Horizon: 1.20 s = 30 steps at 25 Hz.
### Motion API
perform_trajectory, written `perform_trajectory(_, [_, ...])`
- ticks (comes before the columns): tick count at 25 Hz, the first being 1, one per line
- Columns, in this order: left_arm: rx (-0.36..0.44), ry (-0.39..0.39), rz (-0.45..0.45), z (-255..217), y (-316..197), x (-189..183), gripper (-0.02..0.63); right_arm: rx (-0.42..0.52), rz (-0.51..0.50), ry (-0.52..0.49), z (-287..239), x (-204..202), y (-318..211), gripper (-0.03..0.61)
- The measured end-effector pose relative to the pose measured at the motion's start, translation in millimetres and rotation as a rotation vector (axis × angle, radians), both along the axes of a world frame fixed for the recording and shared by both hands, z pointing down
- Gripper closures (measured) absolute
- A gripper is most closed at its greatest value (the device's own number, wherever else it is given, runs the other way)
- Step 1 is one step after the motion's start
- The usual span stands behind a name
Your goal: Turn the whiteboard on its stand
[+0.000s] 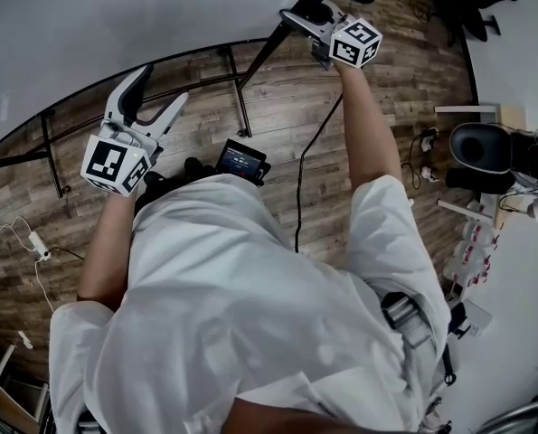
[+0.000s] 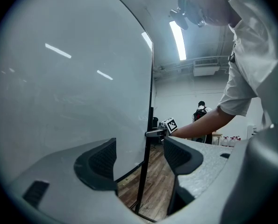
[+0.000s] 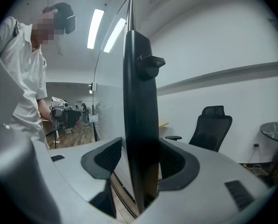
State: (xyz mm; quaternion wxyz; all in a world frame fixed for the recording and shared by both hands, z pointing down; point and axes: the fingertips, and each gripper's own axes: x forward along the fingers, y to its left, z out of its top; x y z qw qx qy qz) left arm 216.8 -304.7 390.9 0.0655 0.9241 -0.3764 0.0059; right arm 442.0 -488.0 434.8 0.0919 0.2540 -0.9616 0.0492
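Right hand-held gripper (image 3: 138,158) clamps whiteboard (image 3: 139,92) edge; left hand-held gripper (image 2: 139,155) wide astride it

Office: swivel chair (image 3: 212,125), whiteboard (image 2: 73,78), ceiling strip lights (image 3: 95,28), wood-plank floor (image 1: 278,107).

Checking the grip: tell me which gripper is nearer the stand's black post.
Right. The right gripper clamps the black post between its jaws; the left gripper stands open beside the whiteboard, away from that post.
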Motion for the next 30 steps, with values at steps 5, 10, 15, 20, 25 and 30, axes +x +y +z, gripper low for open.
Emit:
perform_trajectory(5, [-0.002, -0.001, 0.01, 0.8, 0.2, 5.4, 0.29, -0.003, 0.024, -0.001, 0.9, 14.6, -2.9, 0.334])
perform_trajectory(10, [0.001, 0.006, 0.009, 1.2, 0.4, 4.7, 0.29, -0.012, 0.037, 0.011, 2.8, 24.1, -5.2, 0.333])
perform_trajectory(15, [0.002, 0.007, 0.006, 3.3, 0.3, -0.6, 0.29, -0.018, 0.064, 0.006, 4.9, 28.7, -10.2, 0.33])
perform_trajectory(20, [-0.002, 0.016, 0.004, 6.6, 5.8, -2.3, 0.29, -0.006, 0.117, 0.002, 5.2, 35.0, -7.8, 0.328])
perform_trajectory(25, [-0.009, 0.033, 0.004, 8.0, 10.4, -1.2, 0.29, 0.017, 0.278, 0.026, 5.9, 53.3, 4.7, 0.302])
perform_trajectory(30, [-0.006, 0.044, -0.01, 7.7, 8.7, -10.4, 0.29, 0.074, 0.445, -0.095, -27.2, 57.7, 38.1, 0.319])
